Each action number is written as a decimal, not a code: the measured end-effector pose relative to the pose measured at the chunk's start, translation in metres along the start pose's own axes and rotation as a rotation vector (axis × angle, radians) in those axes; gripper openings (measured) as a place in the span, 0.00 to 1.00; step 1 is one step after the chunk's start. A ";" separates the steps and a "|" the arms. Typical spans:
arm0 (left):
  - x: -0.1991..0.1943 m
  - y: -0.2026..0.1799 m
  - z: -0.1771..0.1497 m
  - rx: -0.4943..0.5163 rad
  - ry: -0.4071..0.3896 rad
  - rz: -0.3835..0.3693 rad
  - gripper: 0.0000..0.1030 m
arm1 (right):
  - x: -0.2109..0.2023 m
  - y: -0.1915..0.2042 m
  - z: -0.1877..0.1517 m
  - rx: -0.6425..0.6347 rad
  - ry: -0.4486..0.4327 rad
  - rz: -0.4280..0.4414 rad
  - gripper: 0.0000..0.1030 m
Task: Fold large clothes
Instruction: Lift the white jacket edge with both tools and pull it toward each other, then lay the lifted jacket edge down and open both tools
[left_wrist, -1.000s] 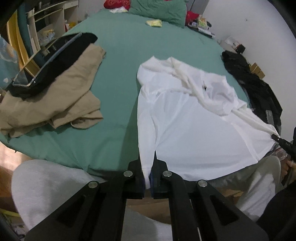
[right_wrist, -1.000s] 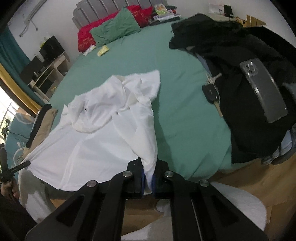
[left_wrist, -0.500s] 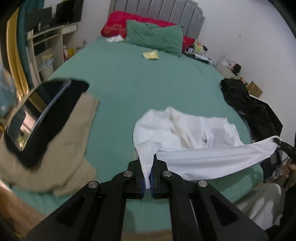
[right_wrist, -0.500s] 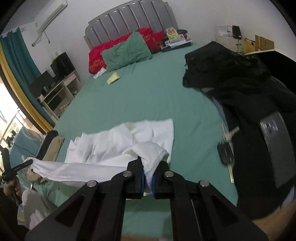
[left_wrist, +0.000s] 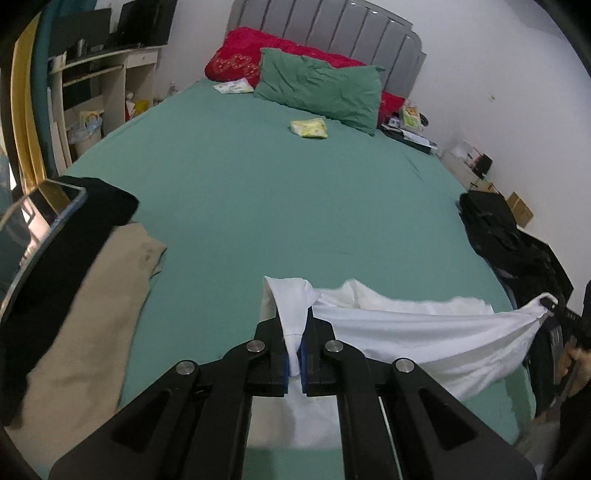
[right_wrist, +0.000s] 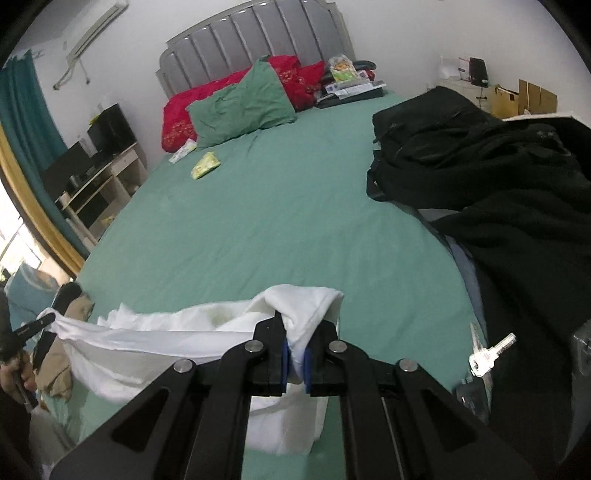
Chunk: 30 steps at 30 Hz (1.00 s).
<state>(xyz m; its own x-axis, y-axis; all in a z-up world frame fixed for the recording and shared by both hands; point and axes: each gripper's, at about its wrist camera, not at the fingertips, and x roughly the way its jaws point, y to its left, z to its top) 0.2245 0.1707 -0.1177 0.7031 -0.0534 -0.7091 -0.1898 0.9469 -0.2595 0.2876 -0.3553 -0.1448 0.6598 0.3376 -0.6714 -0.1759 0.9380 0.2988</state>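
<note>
Now the white shirt (left_wrist: 424, 332) hangs low over the near end of the green bed (left_wrist: 295, 206), mid-fold (one edge lifted). Next, I think, that edge must go toward 12 o'clock and lie down flat. Both tongs, left gripper (left_wrist: 294, 363) and right gripper (right_wrist: 294, 363), are pinched shut on its corners.

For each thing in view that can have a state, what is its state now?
Left hand-held gripper: shut on white garment.
Right hand-held gripper: shut on white garment.
White garment: lifted at two corners, hanging between them, bunched.
Beige garment: lying crumpled.
Black clothes: piled, unfolded.
Keys: lying on bed edge.
</note>
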 end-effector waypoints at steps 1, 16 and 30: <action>0.008 0.001 0.002 -0.005 0.002 0.004 0.04 | 0.007 -0.003 0.002 0.007 0.002 -0.001 0.06; 0.099 0.033 0.005 -0.155 0.071 0.050 0.54 | 0.100 -0.014 0.005 -0.005 0.117 -0.111 0.19; 0.042 -0.061 -0.047 0.055 0.159 -0.187 0.60 | 0.040 0.064 -0.067 -0.144 0.126 0.085 0.73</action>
<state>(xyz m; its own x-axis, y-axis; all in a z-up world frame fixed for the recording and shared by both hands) 0.2335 0.0960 -0.1627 0.6050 -0.2747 -0.7473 -0.0254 0.9315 -0.3629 0.2535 -0.2765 -0.1975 0.5435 0.4145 -0.7299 -0.3353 0.9044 0.2639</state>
